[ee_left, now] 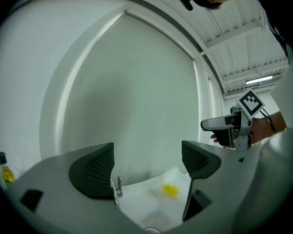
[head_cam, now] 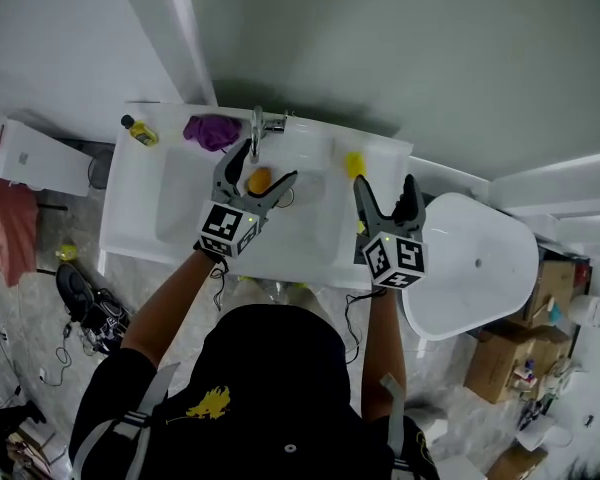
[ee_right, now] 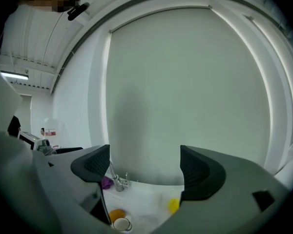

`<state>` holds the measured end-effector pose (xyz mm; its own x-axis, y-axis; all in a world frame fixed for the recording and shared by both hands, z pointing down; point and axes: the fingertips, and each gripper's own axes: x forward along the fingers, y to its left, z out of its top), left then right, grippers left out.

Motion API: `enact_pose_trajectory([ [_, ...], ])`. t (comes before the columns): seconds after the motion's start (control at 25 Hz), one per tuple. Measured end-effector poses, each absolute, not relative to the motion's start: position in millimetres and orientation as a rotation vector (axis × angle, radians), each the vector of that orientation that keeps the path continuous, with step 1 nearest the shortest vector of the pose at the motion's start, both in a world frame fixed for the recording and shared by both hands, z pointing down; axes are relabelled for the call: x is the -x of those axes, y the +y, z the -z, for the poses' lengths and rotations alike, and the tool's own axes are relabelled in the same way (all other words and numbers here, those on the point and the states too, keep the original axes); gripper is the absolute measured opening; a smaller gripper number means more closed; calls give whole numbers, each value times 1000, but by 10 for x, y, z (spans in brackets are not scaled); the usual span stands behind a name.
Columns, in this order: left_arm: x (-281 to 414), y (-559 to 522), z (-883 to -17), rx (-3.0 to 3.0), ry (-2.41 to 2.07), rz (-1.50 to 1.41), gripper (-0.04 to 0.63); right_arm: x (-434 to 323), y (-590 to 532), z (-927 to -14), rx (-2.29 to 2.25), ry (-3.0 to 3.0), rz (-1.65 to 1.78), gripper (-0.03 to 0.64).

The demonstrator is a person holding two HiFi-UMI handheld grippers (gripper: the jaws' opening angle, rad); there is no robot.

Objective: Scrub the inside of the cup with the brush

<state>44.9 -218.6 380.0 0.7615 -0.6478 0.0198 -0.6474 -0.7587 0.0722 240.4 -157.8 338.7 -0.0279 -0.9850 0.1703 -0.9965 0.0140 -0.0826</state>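
A yellow bottle stands at the far left corner of the white sink, with a purple cloth just to its right. Next along the back edge is the chrome faucet, whose spout reaches over the basin.

The left gripper is held over the basin and points level toward the wall and faucet. Its jaws are spread wide. The left gripper view shows only the wall and sink beyond its dark ribbed pads, so it holds nothing and touches nothing.

From the head view, an orange object lies in the basin and shows through the gap between those jaws. The cup sits right beside it on the basin floor. It stands upright with its long axis vertical, and its round mouth faces up, showing a pale inside. In the head view the left gripper's jaw mostly covers it.

A small yellow object rests on the sink's back right rim. The right gripper is over the sink's right edge, near that object, and points toward the wall, tipped slightly down. Its jaws are also spread wide, with nothing between them. A white oval tub stands to its right.
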Motion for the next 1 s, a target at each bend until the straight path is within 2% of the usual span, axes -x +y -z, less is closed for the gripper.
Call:
enact_pose_trajectory([
  [0.52,-655,-2118,-4194,-2924,-994,-152,436,-2526,-1740,-3776,-2043,-2123,-299,451],
  [0.72,-752,-1871,-4685,-2960,-873,-222,436,-2680,-1700,-4266,-2011,-2050,-366,451],
  [1.0,-734,-1774,-5826,-2897,-889,-376,436,-2829,-1638,-5217,-1958,-1957,-455,451],
])
